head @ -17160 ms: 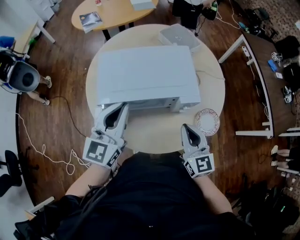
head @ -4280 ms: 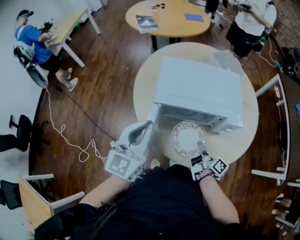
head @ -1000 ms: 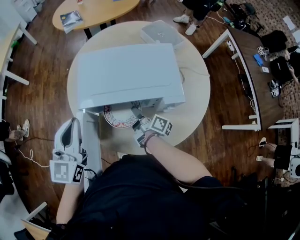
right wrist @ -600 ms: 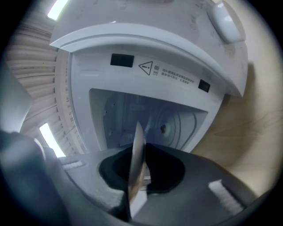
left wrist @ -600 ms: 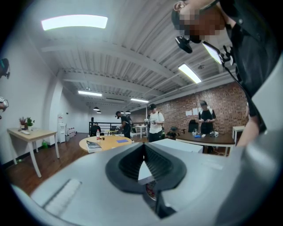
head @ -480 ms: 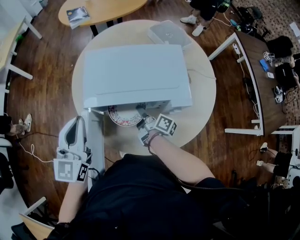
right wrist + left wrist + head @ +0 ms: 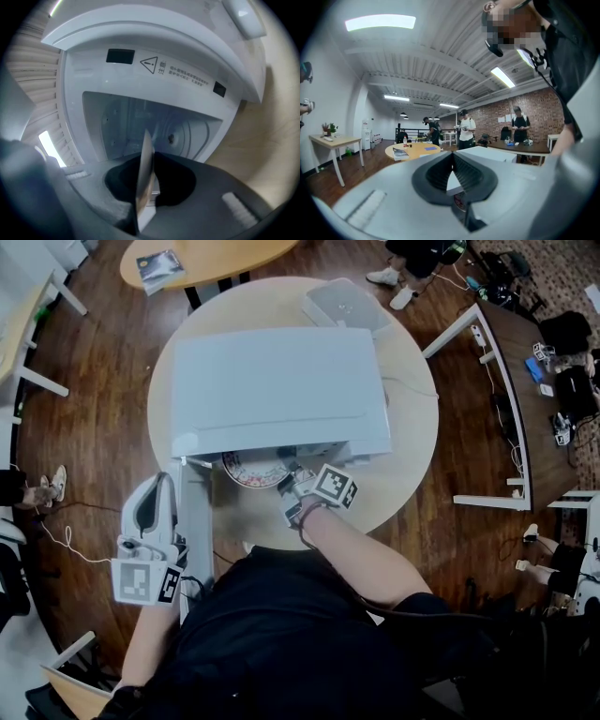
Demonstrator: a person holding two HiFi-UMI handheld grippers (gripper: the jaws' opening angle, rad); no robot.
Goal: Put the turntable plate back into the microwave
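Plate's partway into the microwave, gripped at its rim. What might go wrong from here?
The right tongs pinch the plate only at its near rim, so it might tip or slip. It may settle off the hub in the microwave and sit crooked. The open door stands beside the left tongs; a nudge might swing it into the plate.
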